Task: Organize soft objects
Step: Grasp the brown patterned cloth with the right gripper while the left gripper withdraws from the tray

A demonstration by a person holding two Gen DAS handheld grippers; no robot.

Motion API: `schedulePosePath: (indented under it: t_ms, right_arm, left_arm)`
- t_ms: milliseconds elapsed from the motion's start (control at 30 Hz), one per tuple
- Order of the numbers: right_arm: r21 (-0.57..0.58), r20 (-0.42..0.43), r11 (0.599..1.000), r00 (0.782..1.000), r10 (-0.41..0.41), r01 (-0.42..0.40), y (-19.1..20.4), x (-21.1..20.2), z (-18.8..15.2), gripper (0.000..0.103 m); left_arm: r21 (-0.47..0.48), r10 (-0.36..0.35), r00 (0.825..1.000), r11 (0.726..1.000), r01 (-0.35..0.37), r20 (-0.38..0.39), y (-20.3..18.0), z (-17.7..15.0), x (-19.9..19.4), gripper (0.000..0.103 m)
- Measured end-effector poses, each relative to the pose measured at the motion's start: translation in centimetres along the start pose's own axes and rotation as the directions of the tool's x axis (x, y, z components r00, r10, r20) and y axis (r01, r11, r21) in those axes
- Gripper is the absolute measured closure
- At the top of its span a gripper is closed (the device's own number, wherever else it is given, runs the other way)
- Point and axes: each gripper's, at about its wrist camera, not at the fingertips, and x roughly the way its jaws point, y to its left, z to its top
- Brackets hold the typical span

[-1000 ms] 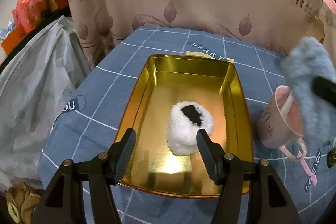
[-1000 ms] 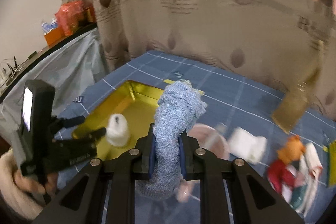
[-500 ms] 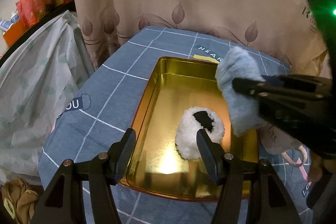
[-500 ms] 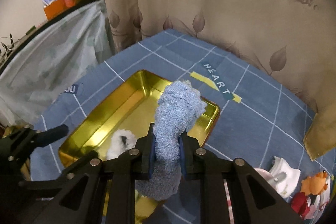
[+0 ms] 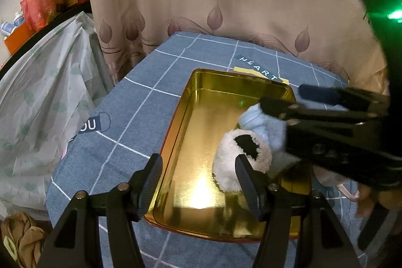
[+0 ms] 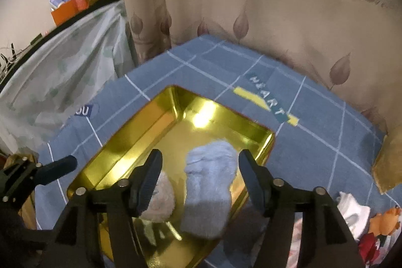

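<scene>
My right gripper (image 6: 198,175) has just been opening, and its fingers (image 6: 150,172) now stand apart on either side of the blue sock (image 6: 209,187) without pressing it; the sock lies in the gold tray (image 6: 140,132) with its lower end draped toward the near rim. My worry is that end: as I judge it, pulling back carelessly could snag the fuzzy cloth on a finger and drag it over the edge. The white fluffy sock (image 5: 241,160) sits just beside the blue one, close to my left gripper (image 5: 198,180), which hangs open and empty over the tray's near end, so the two grippers crowd each other here. On the blue checked tabletop (image 6: 314,142) to the right lie a white cloth (image 6: 351,210) and an orange toy (image 6: 384,220), beside a pink cup (image 5: 331,177).
</scene>
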Motion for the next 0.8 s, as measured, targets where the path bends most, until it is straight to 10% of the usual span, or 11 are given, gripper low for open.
schedulePosePath:
  t_ms: [333,800]
  right_arm:
    - [0.067,0.126,0.997,0.991,-0.036,0.028,-2.4,-9.1,-4.0,0.041]
    - [0.315,0.075,0.917,0.957,-0.28,0.243,-13.3,-18.1,-16.6,0.041]
  left_arm:
    - [0.023,0.007,1.0,1.0,-0.008,0.011,-0.6,-0.2,-0.4,0.042]
    - [0.07,0.01,1.0,0.997,-0.012,0.029,-2.1,-0.4,-1.0,0.042]
